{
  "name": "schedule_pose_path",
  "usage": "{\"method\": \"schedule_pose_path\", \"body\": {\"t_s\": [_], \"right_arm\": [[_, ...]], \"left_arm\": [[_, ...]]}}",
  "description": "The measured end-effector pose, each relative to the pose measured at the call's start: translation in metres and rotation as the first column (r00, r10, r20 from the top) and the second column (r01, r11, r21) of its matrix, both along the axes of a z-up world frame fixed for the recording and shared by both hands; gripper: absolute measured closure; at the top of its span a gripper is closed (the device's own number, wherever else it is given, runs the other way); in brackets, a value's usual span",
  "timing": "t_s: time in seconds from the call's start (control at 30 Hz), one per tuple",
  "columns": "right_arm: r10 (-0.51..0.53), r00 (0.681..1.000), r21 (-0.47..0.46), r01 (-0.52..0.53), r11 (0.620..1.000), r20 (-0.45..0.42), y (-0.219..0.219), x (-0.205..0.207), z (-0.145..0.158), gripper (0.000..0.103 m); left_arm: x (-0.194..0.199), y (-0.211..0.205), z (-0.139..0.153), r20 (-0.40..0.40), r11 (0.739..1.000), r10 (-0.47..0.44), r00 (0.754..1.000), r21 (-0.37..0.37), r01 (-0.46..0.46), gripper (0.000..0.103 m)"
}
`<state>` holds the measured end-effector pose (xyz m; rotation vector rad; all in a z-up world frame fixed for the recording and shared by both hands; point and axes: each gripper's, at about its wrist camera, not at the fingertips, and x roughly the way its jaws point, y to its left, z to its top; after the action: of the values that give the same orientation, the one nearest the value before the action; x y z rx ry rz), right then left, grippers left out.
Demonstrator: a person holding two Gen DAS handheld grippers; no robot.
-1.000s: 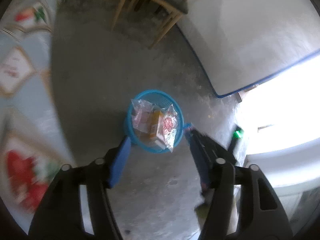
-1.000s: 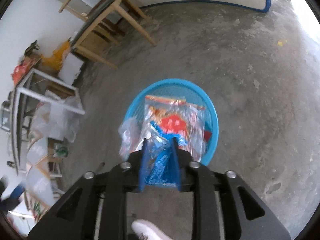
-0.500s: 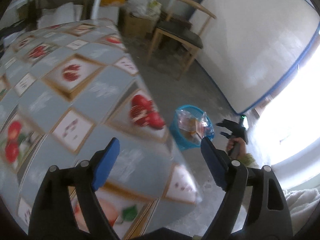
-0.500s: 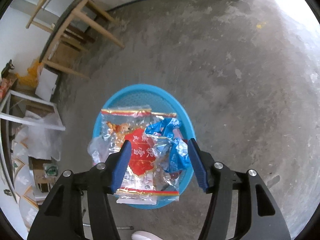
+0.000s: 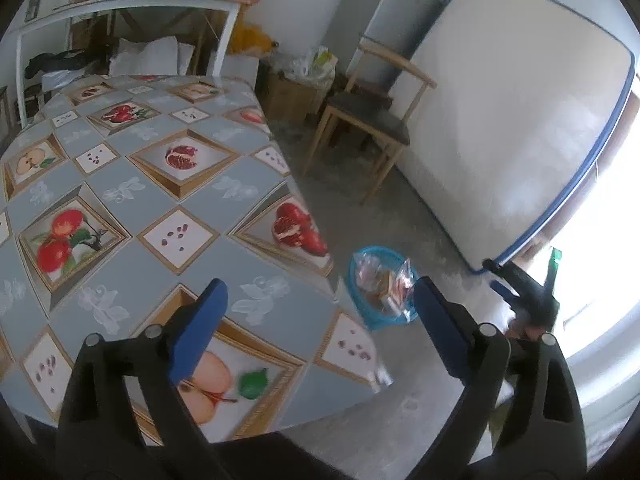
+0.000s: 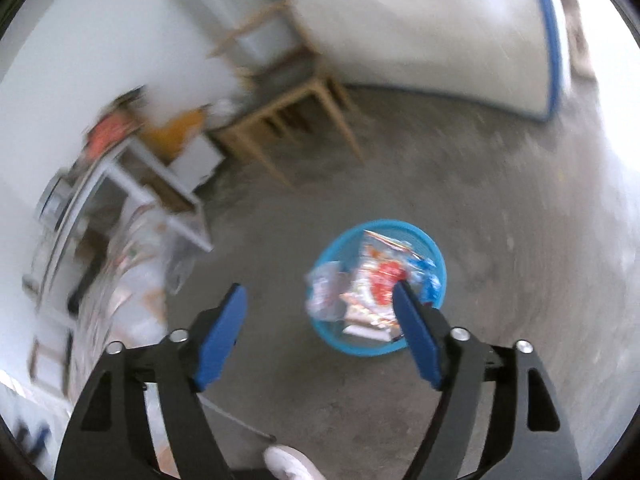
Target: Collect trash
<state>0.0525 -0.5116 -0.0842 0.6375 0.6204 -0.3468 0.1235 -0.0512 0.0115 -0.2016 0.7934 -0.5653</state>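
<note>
A blue trash basket [image 6: 436,264] stands on the concrete floor, full of crumpled wrappers [image 6: 372,280], with a blue wrapper [image 6: 430,276] at its right side. It also shows in the left wrist view [image 5: 362,304], just past the table's corner. My right gripper [image 6: 320,300] is open and empty, held above the floor to the left of the basket. My left gripper [image 5: 320,292] is open and empty, held over the near corner of the table [image 5: 132,208]. The right gripper also shows in the left wrist view [image 5: 508,276], at the right.
The table wears a fruit-pattern cloth. A wooden chair [image 5: 368,120] stands behind the basket. A white mattress [image 5: 500,120] leans on the wall. A white shelf frame [image 5: 120,4] with clutter stands at the back left. A white shoe [image 6: 288,460] shows at the bottom.
My right gripper opened and dropped the blue wrapper into the basket, then rose and drew back. My left gripper lifted away from the basket and swung over the table.
</note>
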Motion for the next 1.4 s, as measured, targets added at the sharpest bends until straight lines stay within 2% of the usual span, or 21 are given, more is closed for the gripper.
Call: {"method": "schedule_pose_path", "body": {"t_s": [0.1,0.17,0.23,0.37,0.43,0.53,0.63,0.77,0.9,1.03,1.4], "right_arm": [[0.081,0.997,-0.123,-0.082,0.989,-0.01,0.054,-0.013,0.033,0.014],[0.148,0.988,-0.202,-0.152,0.967,-0.035,0.092,-0.019,0.05,0.011],[0.186,0.981,-0.275,-0.195,0.941,-0.057,0.127,-0.024,0.067,0.009],[0.193,0.98,-0.365,-0.197,0.91,-0.047,0.169,-0.031,0.098,0.007],[0.173,0.984,-0.378,-0.177,0.909,-0.044,0.181,-0.033,0.11,0.007],[0.129,0.991,-0.395,-0.133,0.909,-0.038,0.2,-0.035,0.124,0.007],[0.08,0.995,-0.426,-0.098,0.899,-0.061,0.212,-0.033,0.128,0.007],[0.046,0.995,-0.426,-0.082,0.901,-0.093,0.231,-0.028,0.131,0.007],[0.031,0.994,-0.434,-0.072,0.898,-0.102,0.247,-0.024,0.134,0.007],[0.018,0.993,-0.475,-0.072,0.877,-0.117,0.263,-0.023,0.134,0.007],[-0.04,0.993,-0.52,-0.024,0.854,-0.113,0.267,-0.023,0.128,0.007]], "left_arm": [[-0.008,0.0,0.006,0.011,0.999,0.025,1.0,-0.035,-0.024,0.01],[-0.014,0.003,0.01,0.029,0.998,0.042,0.999,-0.057,-0.04,0.009],[-0.02,0.006,0.013,0.051,0.997,0.071,0.996,-0.044,-0.068,0.009],[-0.027,0.008,0.017,0.057,0.995,0.104,0.993,-0.008,-0.104,0.009],[-0.028,0.011,0.017,0.049,0.993,0.116,0.992,-0.003,-0.116,0.009],[-0.034,0.016,0.017,0.087,0.988,0.148,0.985,0.033,-0.151,0.009],[-0.04,0.022,0.016,0.104,0.983,0.168,0.98,0.06,-0.175,0.009],[-0.045,0.034,0.013,0.078,0.982,0.184,0.98,0.037,-0.187,0.009],[-0.045,0.04,0.007,0.083,0.974,0.201,0.976,0.087,-0.208,0.009],[-0.043,0.047,0.001,0.074,0.965,0.23,0.97,0.108,-0.237,0.008],[-0.044,0.054,-0.001,0.086,0.931,0.308,0.948,0.18,-0.319,0.009]]}}
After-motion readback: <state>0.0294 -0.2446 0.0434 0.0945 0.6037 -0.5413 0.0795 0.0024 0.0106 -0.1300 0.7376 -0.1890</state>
